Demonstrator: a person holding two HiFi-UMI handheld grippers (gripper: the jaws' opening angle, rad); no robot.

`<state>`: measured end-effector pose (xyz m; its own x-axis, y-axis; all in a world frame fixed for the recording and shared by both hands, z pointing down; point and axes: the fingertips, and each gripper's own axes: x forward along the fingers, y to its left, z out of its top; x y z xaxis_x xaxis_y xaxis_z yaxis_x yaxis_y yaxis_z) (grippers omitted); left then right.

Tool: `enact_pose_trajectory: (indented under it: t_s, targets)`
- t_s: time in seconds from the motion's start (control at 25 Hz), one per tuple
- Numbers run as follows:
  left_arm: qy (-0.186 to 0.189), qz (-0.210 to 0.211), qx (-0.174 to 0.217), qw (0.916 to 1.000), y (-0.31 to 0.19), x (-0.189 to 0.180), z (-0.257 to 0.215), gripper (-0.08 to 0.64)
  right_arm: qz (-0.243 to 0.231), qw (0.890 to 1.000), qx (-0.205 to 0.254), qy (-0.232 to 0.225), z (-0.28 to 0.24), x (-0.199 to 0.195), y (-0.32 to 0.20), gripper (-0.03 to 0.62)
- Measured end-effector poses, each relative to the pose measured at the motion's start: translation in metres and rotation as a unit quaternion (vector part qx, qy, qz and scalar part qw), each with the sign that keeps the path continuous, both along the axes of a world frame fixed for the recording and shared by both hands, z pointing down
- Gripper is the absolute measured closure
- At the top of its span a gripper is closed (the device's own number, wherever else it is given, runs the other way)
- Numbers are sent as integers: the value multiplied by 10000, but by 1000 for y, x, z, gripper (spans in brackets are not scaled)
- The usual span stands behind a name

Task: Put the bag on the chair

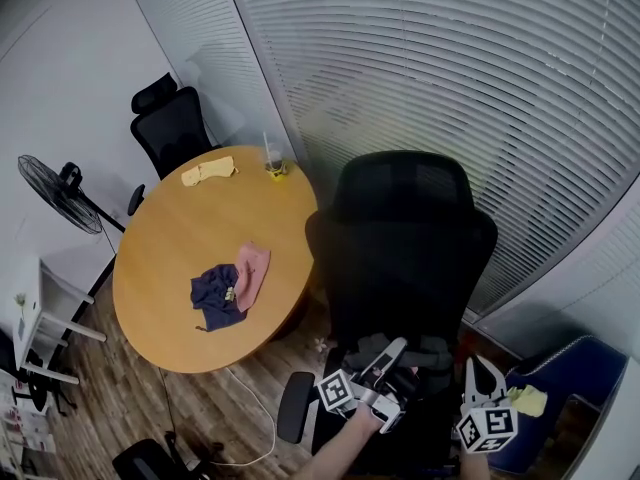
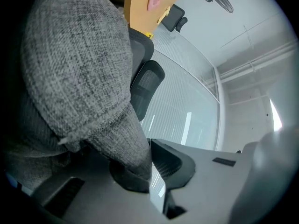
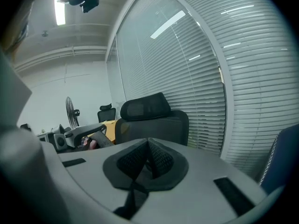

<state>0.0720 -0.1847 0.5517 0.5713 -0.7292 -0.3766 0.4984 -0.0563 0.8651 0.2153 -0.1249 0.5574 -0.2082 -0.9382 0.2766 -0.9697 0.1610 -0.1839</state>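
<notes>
Risk first: the left gripper (image 2: 147, 154) has only a narrow fold of the grey knit bag (image 2: 79, 69). The bulk bunches off to one side, so that weight could drag the fold free. If it lets go near the seat's front edge, the bag may slide to the floor. The left fingers (image 2: 163, 160) are pinched tight on that fabric, low in front of the black chair (image 1: 400, 238); whether the bag touches the seat is unclear. The right gripper (image 3: 148, 146) has its fingers pressed together on nothing, just beside the left.
</notes>
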Motion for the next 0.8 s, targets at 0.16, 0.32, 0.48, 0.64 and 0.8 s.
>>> enact_pose_trajectory:
  t_s: [0.16,0.32,0.48,0.64,0.8]
  targets:
    - [-29,12,-63,10000,-10,1,9,537,-20,10000,-60,8,5,-2,-10,580]
    - [-90,-9,-219,9997,-16,1,22,537,-57,9999,-84,-4,10,-1,-18,580]
    - [-137,-16,-299,9995,-18,1,31,537,-94,9998,-155,21,12,-1,-26,580]
    - [-100,-129,-363,9992,-30,-8,39,537,-145,9997,-201,-21,23,-4,-30,580]
    - [-228,-244,-346,9988,-38,-18,44,535,-187,9995,-234,-20,24,-6,-30,580]
